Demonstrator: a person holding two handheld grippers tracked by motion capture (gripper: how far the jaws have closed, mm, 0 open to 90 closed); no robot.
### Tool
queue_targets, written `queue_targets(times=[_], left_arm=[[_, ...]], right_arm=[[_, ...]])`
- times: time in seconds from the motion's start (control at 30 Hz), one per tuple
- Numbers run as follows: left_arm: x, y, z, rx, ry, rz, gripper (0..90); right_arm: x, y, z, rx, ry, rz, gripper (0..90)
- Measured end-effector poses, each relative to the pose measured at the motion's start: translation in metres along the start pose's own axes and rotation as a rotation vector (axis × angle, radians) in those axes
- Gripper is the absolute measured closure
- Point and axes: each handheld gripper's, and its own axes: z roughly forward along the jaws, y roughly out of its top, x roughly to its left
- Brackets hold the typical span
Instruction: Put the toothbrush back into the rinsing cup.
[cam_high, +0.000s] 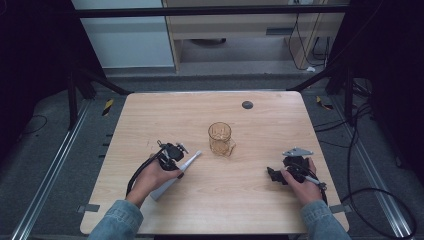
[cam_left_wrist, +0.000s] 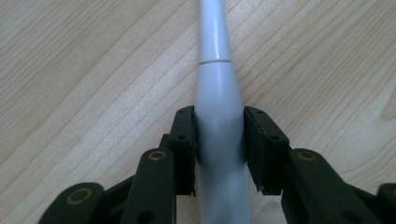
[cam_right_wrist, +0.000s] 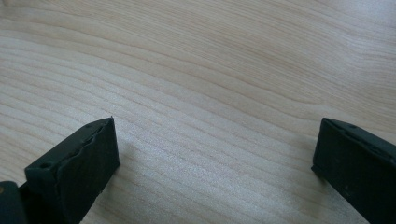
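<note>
Toothbrush (cam_high: 175, 176), a pale grey-white electric one, is lying on the wooden surface (cam_high: 260, 200) in the lower left part of the high view, slanting from lower left up toward the centre, with its thin end pointing at a glass cup (cam_high: 220, 138). The left hand-held gripper (cam_high: 172, 156) is closing on it: in the left gripper view the two black jaws are pressing against both sides of the toothbrush (cam_left_wrist: 218, 121) body, just below the seam where the neck is narrowing toward the top of the frame, and the wood grain is showing on either side. The person's left hand (cam_high: 155, 175) is wrapping around that gripper, with a denim sleeve (cam_high: 117, 222) coming in from the bottom edge. The cup, clear and amber-tinted, is standing upright near the middle of the frame, apart from the toothbrush tip. At lower right of the high view, the right hand-held gripper (cam_high: 274, 175) is resting low over the surface in the person's right hand (cam_high: 302, 185), well apart from the cup. In the right gripper view its jaws are standing wide apart at the lower left and lower right corners, with bare wood between them. A small dark round disc (cam_high: 247, 105) is sitting on the surface near its far edge, above the cup in the frame.
</note>
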Motion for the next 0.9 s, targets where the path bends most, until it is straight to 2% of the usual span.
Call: queue_targets(times=[0.1,0.2,0.23,0.27,0.37,0.5,0.77,0.9], left_arm=[[0.002,-0.001,-0.002,-0.014,0.011,-0.008,66.5],[0.005,-0.005,-0.014,-0.078,0.015,-0.015,66.6],[0.005,-0.005,-0.014,-0.078,0.015,-0.015,66.7],[0.006,-0.006,-0.018,-0.101,0.015,-0.021,66.7],[0.009,-0.011,-0.031,-0.169,0.039,-0.027,66.7],[0.01,-0.015,-0.038,-0.197,0.042,-0.034,66.8],[0.007,-0.018,-0.054,-0.286,0.053,-0.024,66.8],[0.007,-0.017,-0.057,-0.304,0.053,-0.025,66.8]], right_arm=[[0.0,0.0,0.0,0.0,0.0,0.0,0.4],[0.0,0.0,0.0,0.0,0.0,0.0,0.4],[0.0,0.0,0.0,0.0,0.0,0.0,0.4],[0.0,0.0,0.0,0.0,0.0,0.0,0.4],[0.0,0.0,0.0,0.0,0.0,0.0,0.5],[0.0,0.0,0.0,0.0,-0.001,-0.001,0.4],[-0.001,0.0,0.001,0.0,-0.004,-0.006,0.3],[0.0,0.0,0.001,0.0,-0.004,-0.005,0.3]])
